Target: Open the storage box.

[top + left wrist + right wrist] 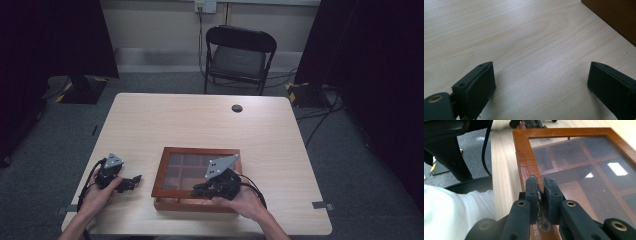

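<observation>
right tool [541, 195] nipping a small metal clasp [540, 220], it seems, on the box [196, 171] lid's front edge

box sits near the worktop's [200, 120] front edge; left tool [541, 87] gapes wide, resting beside it

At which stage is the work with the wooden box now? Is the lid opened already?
Done: the right gripper has pinched the small metal clasp on the near edge of the box lid. In hand: that grip; whether the lid has begun to lift I cannot tell. Left: opening the lid fully. The left gripper waits open over the table.
</observation>
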A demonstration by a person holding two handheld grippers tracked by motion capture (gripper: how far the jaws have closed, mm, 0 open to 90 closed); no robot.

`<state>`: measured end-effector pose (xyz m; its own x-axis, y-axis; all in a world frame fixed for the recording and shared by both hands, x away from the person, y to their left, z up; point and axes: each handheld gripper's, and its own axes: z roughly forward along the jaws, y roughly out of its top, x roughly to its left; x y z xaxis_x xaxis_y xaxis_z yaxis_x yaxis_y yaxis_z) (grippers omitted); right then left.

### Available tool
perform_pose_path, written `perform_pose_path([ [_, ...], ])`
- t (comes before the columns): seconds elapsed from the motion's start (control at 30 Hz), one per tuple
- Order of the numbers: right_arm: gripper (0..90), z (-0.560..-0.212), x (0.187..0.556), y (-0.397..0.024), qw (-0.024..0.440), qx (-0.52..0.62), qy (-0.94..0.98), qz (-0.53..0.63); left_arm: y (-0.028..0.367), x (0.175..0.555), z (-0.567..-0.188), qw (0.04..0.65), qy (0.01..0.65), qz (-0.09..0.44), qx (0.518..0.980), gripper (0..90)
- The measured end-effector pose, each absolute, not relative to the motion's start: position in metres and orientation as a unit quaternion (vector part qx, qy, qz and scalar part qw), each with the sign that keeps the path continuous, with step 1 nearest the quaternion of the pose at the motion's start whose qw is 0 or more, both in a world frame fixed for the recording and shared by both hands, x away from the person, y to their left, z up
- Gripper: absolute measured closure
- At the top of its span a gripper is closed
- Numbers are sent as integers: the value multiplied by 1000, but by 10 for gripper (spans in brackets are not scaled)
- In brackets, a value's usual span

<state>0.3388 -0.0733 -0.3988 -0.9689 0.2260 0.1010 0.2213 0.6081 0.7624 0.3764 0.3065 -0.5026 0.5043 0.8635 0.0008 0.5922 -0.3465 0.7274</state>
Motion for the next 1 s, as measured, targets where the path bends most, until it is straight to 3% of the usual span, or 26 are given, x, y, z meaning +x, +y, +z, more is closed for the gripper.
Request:
perform_pose_path([
  [1.0, 827, -379, 344, -75, 10, 126, 894, 430, 306, 376, -503, 343, 457, 197, 797, 71],
])
